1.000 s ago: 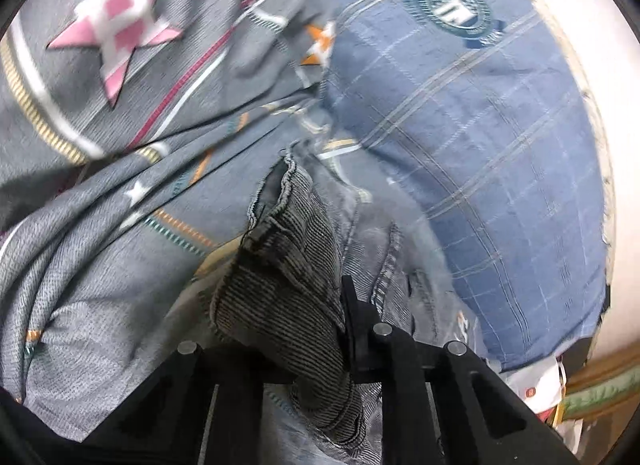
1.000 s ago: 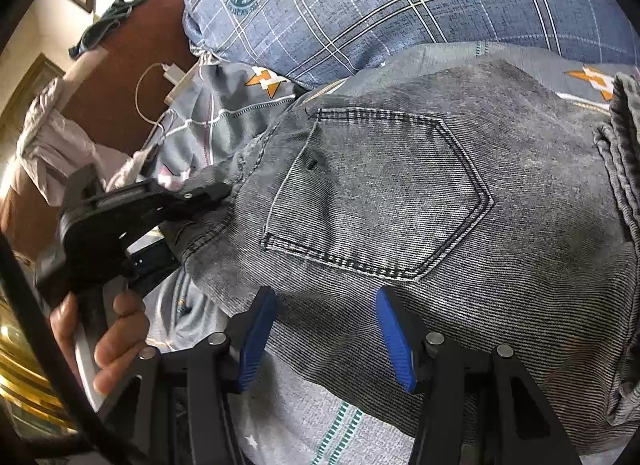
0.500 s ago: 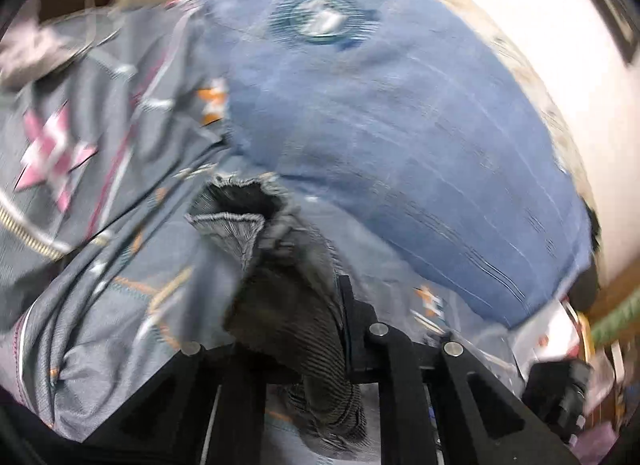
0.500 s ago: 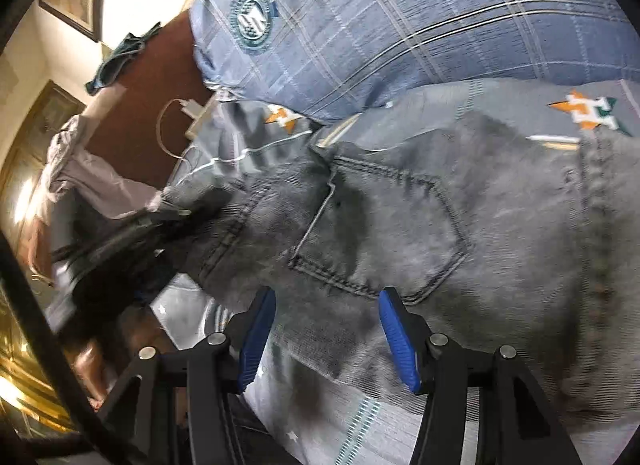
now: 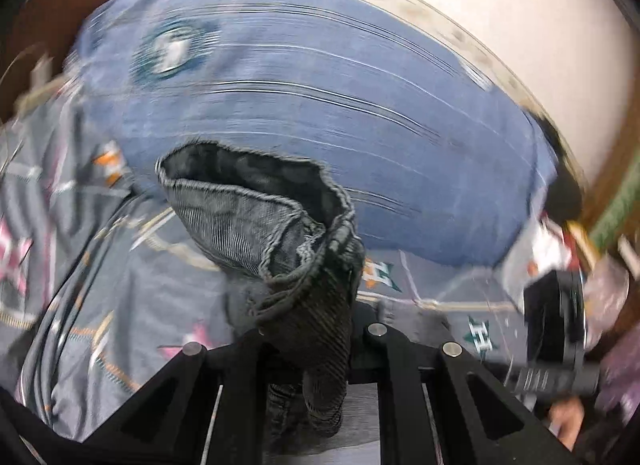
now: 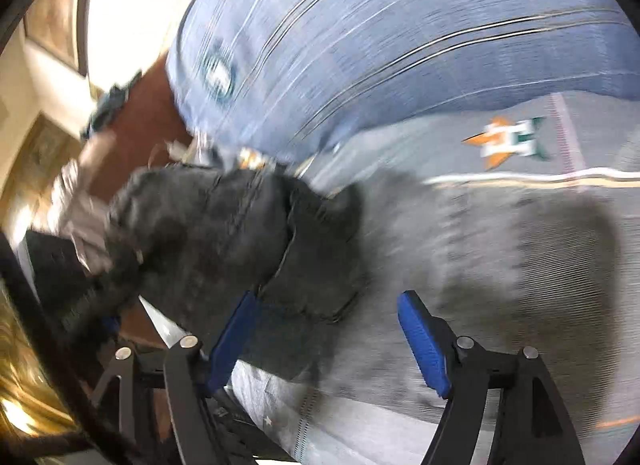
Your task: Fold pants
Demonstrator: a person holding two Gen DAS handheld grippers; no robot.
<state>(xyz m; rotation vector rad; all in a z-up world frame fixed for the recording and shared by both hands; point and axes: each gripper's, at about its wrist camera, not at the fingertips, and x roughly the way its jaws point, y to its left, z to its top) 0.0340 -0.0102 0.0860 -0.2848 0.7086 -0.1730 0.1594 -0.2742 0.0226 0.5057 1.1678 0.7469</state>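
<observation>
**Grey pants lifted by one corner**

The grey denim pants lie on a patterned bedsheet, just near of a blue plaid pillow. The left gripper is clamped on a bunched hem. The right gripper is opening, denim between its blue pads.

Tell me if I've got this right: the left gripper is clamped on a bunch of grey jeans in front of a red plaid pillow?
Not quite. The pillow is blue plaid, not red, as the left wrist view shows. The rest holds: the left gripper is clamped on a bunch of the grey jeans.
</observation>
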